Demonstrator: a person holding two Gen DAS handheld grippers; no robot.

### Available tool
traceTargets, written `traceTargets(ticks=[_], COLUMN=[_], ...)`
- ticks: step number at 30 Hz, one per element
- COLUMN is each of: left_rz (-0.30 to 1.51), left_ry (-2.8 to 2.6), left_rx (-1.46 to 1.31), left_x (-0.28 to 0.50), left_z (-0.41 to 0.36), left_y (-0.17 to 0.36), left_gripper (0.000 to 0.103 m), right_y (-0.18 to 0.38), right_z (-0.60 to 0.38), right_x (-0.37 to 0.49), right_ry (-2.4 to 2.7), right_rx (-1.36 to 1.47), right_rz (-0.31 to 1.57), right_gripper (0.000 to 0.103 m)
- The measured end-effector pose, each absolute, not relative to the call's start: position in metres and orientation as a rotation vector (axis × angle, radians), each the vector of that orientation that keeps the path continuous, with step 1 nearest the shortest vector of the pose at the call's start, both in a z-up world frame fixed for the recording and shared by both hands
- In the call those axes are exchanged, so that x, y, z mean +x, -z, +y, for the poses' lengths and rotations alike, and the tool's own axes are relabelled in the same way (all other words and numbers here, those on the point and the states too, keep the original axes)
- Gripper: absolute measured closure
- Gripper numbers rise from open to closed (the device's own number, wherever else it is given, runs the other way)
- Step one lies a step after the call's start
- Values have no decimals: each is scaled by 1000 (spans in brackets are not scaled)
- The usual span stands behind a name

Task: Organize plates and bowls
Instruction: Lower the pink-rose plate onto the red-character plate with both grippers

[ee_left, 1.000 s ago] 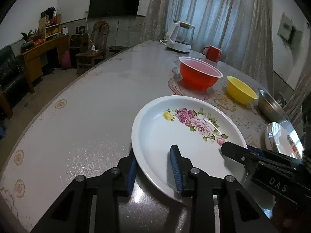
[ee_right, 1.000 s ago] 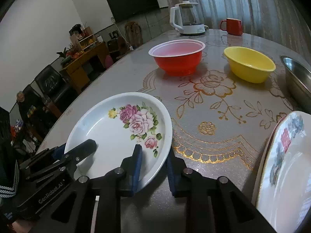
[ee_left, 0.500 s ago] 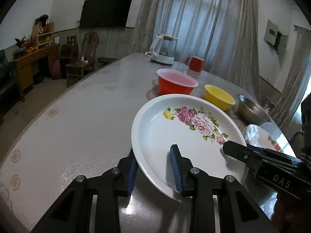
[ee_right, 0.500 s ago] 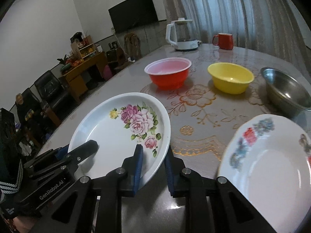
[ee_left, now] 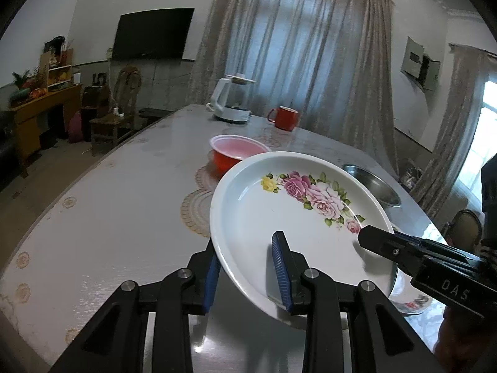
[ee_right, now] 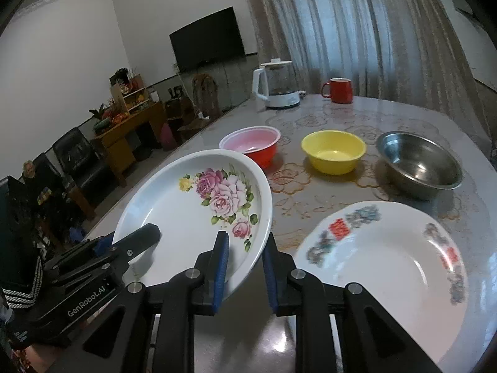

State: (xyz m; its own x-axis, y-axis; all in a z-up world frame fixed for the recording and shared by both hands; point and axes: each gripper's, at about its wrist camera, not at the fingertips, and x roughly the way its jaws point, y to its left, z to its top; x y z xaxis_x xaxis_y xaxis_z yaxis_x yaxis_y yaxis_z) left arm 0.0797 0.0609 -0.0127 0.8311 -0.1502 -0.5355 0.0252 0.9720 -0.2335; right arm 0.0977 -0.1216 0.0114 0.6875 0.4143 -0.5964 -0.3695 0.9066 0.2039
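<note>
Both tongs (left [ee_left: 247, 264], right [ee_right: 243, 265]) clamp the rose plate [ee_left: 279, 211].

Rose plate [ee_left: 289, 214] is covering most of the red bowl [ee_left: 231, 155] in the left wrist view, and is hiding the yellow bowl there entirely. It's also blocking the near side of the steel bowl [ee_left: 372, 186] and nearly all of the second plate [ee_left: 410, 301]; only a sliver is showing. In the right wrist view that second plate [ee_right: 385, 267] is running slightly blurred, its printed pattern unreadable. Left gripper [ee_left: 247, 269] outer finger is sitting behind the rim.
</note>
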Motion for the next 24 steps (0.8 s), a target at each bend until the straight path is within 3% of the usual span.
traceTargets(ticks=[24], left_rz=[646], left_ry=[326], left_rx=[-91], left_x=[77], left_z=[-63], left_y=[4], left_gripper=[70], right_y=[-15], right_z=[-244], right_x=[58], right_ry=[-242], right_rx=[207], right_rz=[702], right_gripper=[82])
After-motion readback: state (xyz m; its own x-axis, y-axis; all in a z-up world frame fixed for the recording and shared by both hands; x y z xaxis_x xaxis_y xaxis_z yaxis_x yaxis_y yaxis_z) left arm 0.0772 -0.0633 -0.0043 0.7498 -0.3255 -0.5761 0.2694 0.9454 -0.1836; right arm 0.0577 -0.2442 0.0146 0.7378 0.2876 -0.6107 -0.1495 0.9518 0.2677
